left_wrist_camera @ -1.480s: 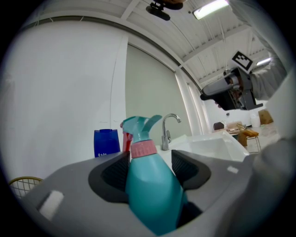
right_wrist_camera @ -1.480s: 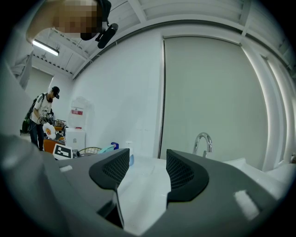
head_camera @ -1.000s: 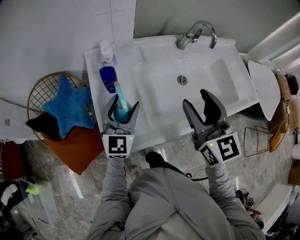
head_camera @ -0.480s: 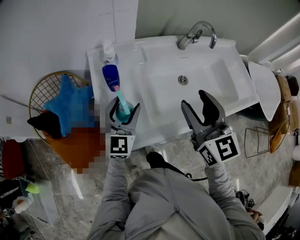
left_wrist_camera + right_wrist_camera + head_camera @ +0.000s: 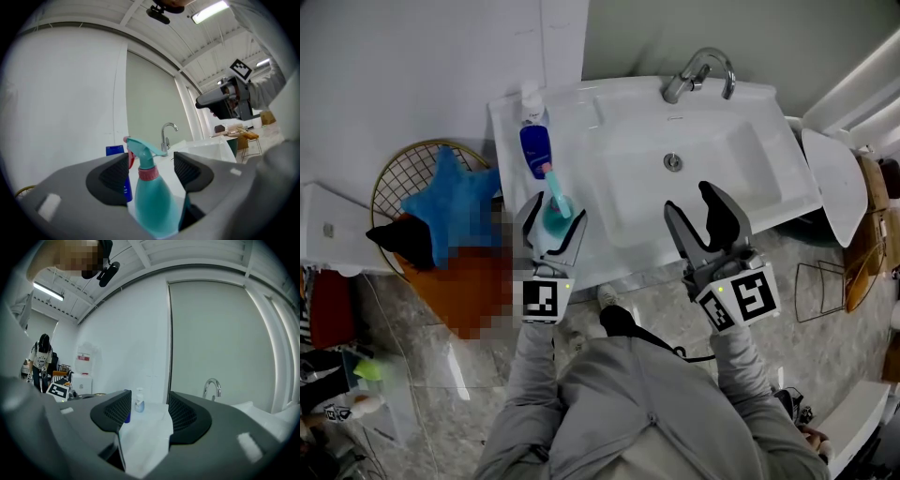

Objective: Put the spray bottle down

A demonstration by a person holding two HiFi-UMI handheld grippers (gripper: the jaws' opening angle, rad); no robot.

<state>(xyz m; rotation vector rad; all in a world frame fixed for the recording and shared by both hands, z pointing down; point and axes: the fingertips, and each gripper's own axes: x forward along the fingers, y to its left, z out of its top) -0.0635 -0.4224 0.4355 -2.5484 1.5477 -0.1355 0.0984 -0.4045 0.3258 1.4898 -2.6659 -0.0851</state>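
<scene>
This is a washroom corner set up inside a large hall. A white washbasin (image 5: 741, 178) with a chrome tap (image 5: 698, 70) and a round drain (image 5: 673, 162) stands against plain wall panels. A pump bottle (image 5: 531, 101), a blue bottle (image 5: 534, 148) and a teal spray bottle (image 5: 551, 214) are by its left end. The floor (image 5: 450, 375) is glossy marble-look tile, and a wire basket (image 5: 401, 173) beside the basin holds a blue star cushion (image 5: 455, 202). Overhead run bare beams and a strip light (image 5: 209, 11). A person (image 5: 41, 359) stands far off in the open room.
</scene>
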